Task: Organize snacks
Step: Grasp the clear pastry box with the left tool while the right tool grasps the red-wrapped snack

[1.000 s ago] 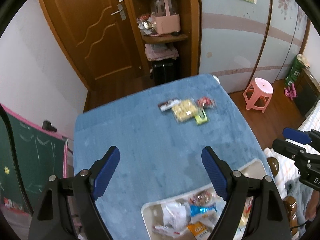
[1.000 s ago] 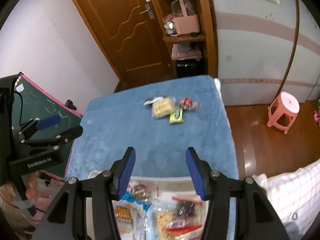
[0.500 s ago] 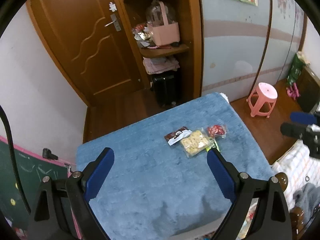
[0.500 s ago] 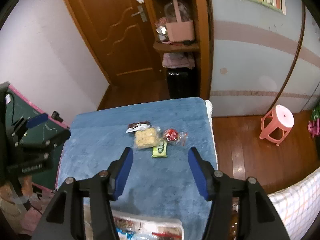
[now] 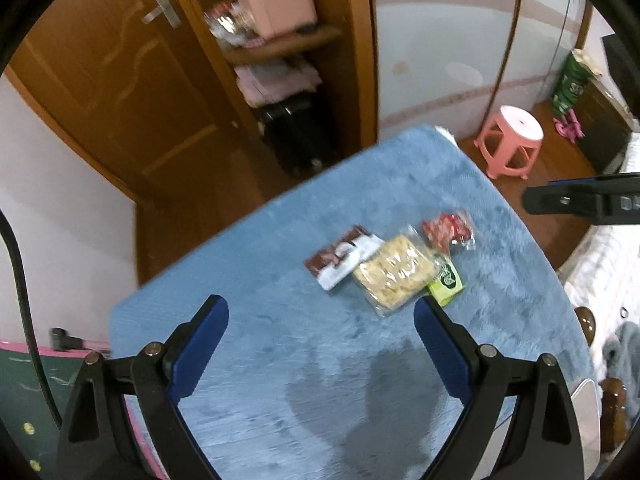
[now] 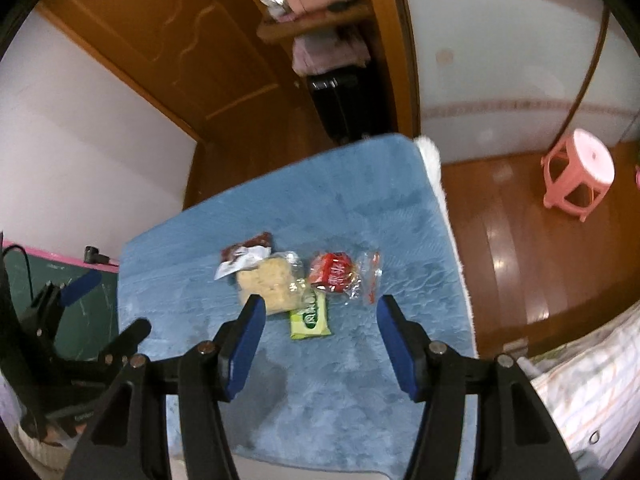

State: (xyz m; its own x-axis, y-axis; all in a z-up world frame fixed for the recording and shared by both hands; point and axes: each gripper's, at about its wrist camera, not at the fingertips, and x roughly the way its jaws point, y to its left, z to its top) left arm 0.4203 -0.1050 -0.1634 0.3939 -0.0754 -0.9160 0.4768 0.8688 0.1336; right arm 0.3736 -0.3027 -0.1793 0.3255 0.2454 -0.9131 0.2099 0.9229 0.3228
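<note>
Four snacks clustered mid-table (image 5: 248,360), both grippers empty above them.
Left gripper (image 5: 320,344) jaws wide, right gripper (image 6: 320,340) narrower. I judge the packets (image 6: 316,314) light, crinkly, slippery (contents crushable); I'd pinch a sealed edge.

Blue cloth (image 6: 360,208) — red packet (image 6: 334,273), green packet (image 6: 310,316), pink stool (image 6: 578,174).

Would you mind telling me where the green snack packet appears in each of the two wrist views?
Left wrist view: green snack packet right of centre, just above the right finger's tip.
Right wrist view: green snack packet near centre, between the two fingers.
Shared landmark: the pale yellow cracker bag touching it.
</note>
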